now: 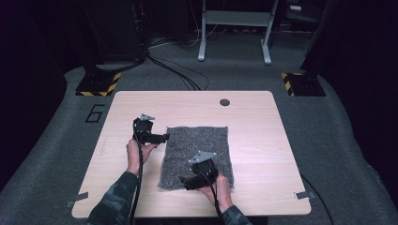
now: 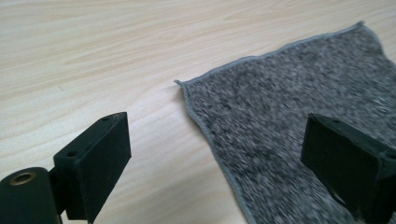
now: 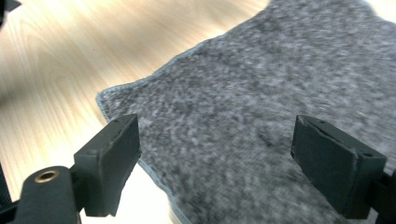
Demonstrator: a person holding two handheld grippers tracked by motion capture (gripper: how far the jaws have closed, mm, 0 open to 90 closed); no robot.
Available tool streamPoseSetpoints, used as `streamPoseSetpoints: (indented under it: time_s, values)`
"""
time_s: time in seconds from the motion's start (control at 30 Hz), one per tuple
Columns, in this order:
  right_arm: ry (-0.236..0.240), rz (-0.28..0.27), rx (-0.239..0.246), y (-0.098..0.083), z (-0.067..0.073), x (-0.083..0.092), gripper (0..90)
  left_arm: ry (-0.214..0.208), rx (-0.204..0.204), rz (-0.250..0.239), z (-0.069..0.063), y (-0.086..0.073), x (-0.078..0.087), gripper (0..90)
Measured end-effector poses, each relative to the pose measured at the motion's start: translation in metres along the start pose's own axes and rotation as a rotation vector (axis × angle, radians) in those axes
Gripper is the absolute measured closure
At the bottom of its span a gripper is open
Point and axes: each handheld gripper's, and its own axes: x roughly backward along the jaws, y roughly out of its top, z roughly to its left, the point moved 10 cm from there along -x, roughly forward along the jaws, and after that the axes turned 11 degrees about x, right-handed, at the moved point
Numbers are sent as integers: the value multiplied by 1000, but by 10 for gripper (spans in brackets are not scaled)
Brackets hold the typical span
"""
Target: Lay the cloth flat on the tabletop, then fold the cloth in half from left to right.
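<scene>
- Flat grey speckled felt cloth (image 1: 197,154) lies mid-table on the pale wooden table (image 1: 263,140).
- Left gripper (image 1: 162,138), jaws wide and empty, faces the cloth's far-left corner (image 2: 180,82).
- Right gripper (image 1: 184,181), jaws wide and empty, hovers over the near-left corner (image 3: 100,99).
- Advice: lower each gripper so one jaw slides under the hem, then pinch both corners together.

Table (image 1: 141,101): we see a light wooden top with rounded corners and a dark round hole (image 1: 225,102) near its far edge.
Cloth (image 1: 202,140): we see a grey speckled cloth lying flat near the table's middle.
Left gripper (image 1: 162,138): we see it held in the left hand (image 1: 136,152), just beside the cloth's left edge, pointing toward it.
Right gripper (image 1: 184,182): we see it held in the right hand (image 1: 218,187), over the cloth's near edge, pointing left.
Floor: we see grey carpet, black cables, and yellow-black striped bases (image 1: 98,84).
</scene>
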Motion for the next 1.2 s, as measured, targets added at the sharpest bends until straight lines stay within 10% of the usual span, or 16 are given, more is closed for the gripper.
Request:
streamPoseSetpoints:
  time_s: [0.5,1.2]
  values:
    - [51,64,107,15,61,-53,271,15,-12,27,5,5,-43,249]
    - [-59,48,71,7,60,-66,860,29,-27,21,0,-8,-65,821]
